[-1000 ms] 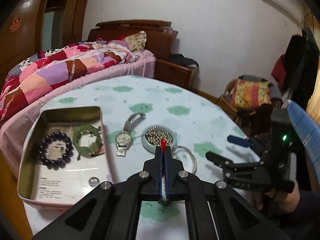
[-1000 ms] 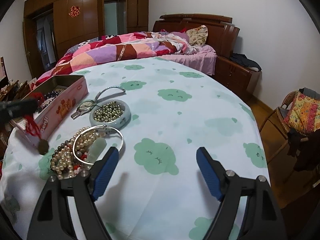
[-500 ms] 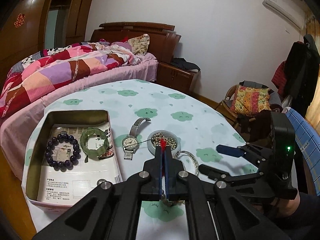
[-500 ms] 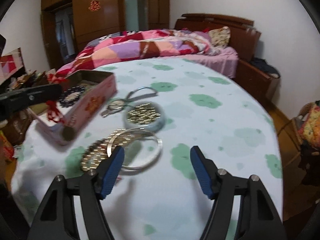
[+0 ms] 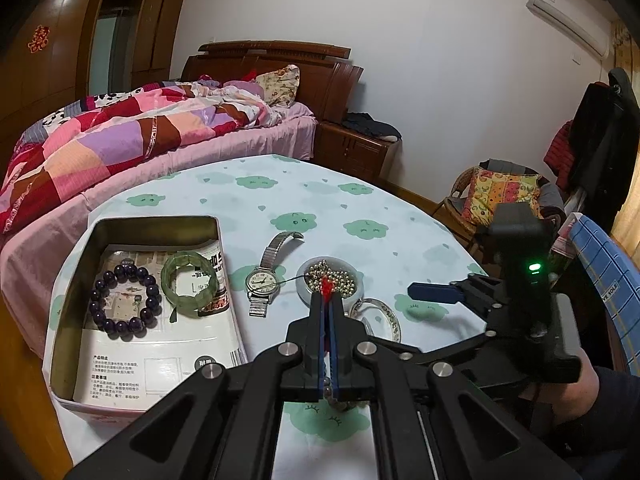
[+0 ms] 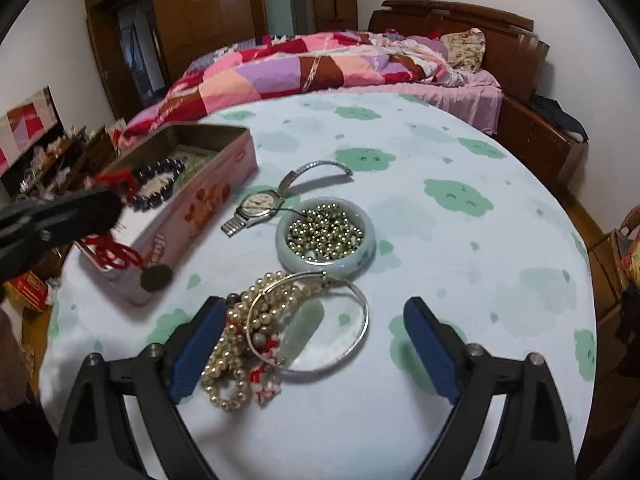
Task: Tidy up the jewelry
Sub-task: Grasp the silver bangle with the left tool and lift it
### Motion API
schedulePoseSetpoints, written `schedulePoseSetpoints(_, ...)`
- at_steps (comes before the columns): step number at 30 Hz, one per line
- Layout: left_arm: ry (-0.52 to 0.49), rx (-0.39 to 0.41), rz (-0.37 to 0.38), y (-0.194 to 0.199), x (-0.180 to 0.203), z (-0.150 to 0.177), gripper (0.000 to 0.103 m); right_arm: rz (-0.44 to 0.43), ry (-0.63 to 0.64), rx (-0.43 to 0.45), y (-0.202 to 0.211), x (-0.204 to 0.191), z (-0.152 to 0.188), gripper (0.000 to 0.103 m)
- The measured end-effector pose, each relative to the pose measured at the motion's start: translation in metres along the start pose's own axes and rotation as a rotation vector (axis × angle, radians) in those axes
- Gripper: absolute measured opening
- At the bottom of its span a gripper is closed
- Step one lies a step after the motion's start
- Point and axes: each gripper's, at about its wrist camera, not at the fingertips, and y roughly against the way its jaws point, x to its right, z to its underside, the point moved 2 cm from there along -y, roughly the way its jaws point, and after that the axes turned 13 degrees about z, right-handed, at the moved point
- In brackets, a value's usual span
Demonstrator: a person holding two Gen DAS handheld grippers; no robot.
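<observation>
Right wrist view: left claw (image 6: 116, 204) pinches a red-corded pendant (image 6: 156, 277); dangling, it may snag the tin (image 6: 200, 208); right claw (image 6: 316, 344) gapes empty.

Chinese print on leaflet (image 5: 160, 356) in tin (image 5: 72, 280), red double-happiness sign (image 5: 39, 38) on wardrobe

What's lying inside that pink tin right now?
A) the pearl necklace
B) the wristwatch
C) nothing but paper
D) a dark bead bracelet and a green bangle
D: the left view shows the dark bead bracelet and green bangle on paper inside the tin.
</observation>
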Motion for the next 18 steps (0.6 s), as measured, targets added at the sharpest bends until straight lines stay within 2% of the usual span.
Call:
schedulePoseSetpoints(3, 0.003, 0.003, -0.001, 0.001, -0.002, 0.0, 0.0, 0.016, 0.003, -0.036, -0.009, 0.001, 0.002, 0.092)
schedulePoseSetpoints(9, 0.004, 0.001, -0.001, 0.0, -0.003, 0.0, 0.0, -0.031, -0.025, -0.075, -0.017, 0.006, 0.005, 0.089)
schedulePoseSetpoints(11, 0.004, 0.001, 0.0, 0.0, -0.003, 0.0, 0.0, -0.059, -0.031, -0.08, -0.018, 0.008, 0.005, 0.083)
schedulePoseSetpoints(13, 0.001, 0.002, 0.0, 0.0, -0.003, 0.001, 0.0, -0.082, -0.048, -0.088, -0.019, 0.01, 0.006, 0.083)
schedulePoseSetpoints(18, 0.003, 0.0, 0.0, 0.0, -0.003, 0.001, 0.0, -0.091, -0.056, -0.079, -0.017, 0.011, 0.006, 0.075)
